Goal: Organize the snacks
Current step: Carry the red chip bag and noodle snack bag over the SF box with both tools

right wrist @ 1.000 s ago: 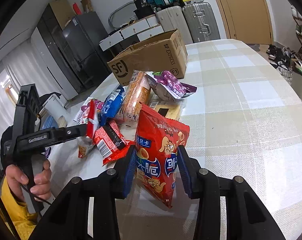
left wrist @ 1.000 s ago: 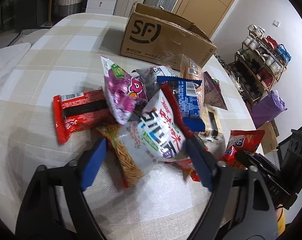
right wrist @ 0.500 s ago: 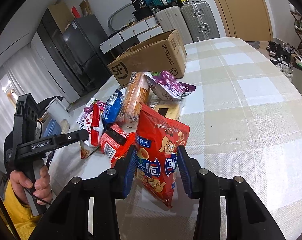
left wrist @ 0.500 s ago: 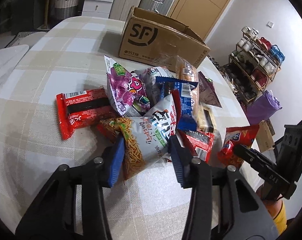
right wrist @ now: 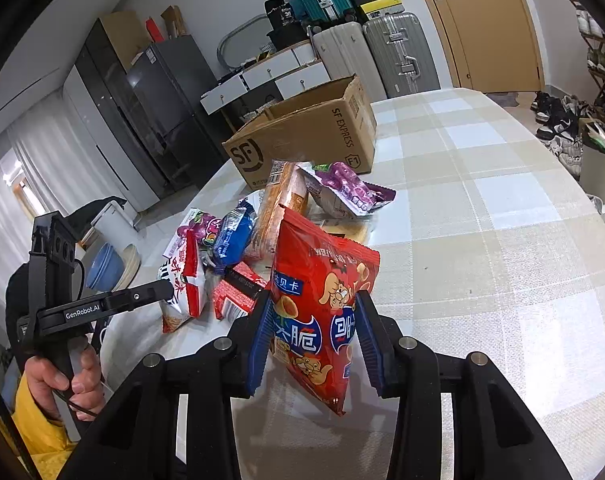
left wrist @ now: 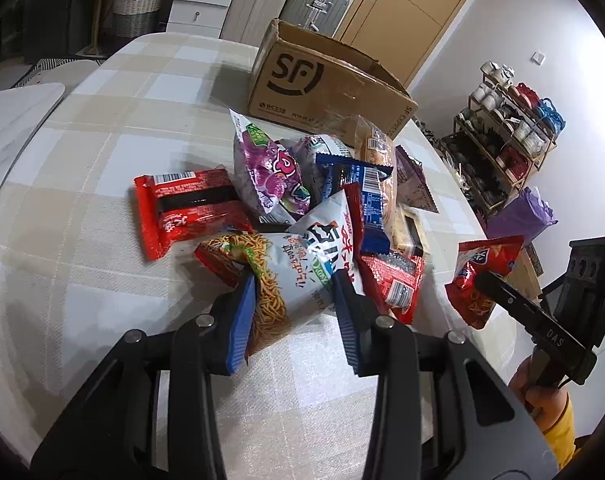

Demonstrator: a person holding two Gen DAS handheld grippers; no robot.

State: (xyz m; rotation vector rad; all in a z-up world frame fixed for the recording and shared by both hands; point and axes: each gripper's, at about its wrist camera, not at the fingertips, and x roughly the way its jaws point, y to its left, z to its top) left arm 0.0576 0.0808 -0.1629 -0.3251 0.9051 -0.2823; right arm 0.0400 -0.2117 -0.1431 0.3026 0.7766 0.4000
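Checked cloth covers the surface (left wrist: 102,128), where an open cardboard box (left wrist: 326,88) stands at the far edge, probably as the place the snacks are meant to go. Just in front of the box lies the heap of snacks: a purple packet (left wrist: 268,172), a flat red packet (left wrist: 186,208) on the heap's left side, a blue packet (left wrist: 362,184) and others overlapping, not yet sorted.

At the heap's near side, the left claw (left wrist: 294,296) is shut on a white noodle packet (left wrist: 298,268); its blue pads press the bag's two sides, and the bag's lower end tilts off the cloth. That grip by the sides looks meant to lift the bag free without dragging its neighbours. A second ago the jaws stood wide around this packet; they have just been closing, and the bag is now pinched between them.

The right claw (right wrist: 314,332), held near the surface's right side, clamps a red chip bag (right wrist: 322,312) upright, its bottom hanging clear of the cloth, seemingly waiting to be carried to the box. That grip and pose match the earlier frames. A hand (right wrist: 62,376) in a yellow sleeve holds the left tool's handle.
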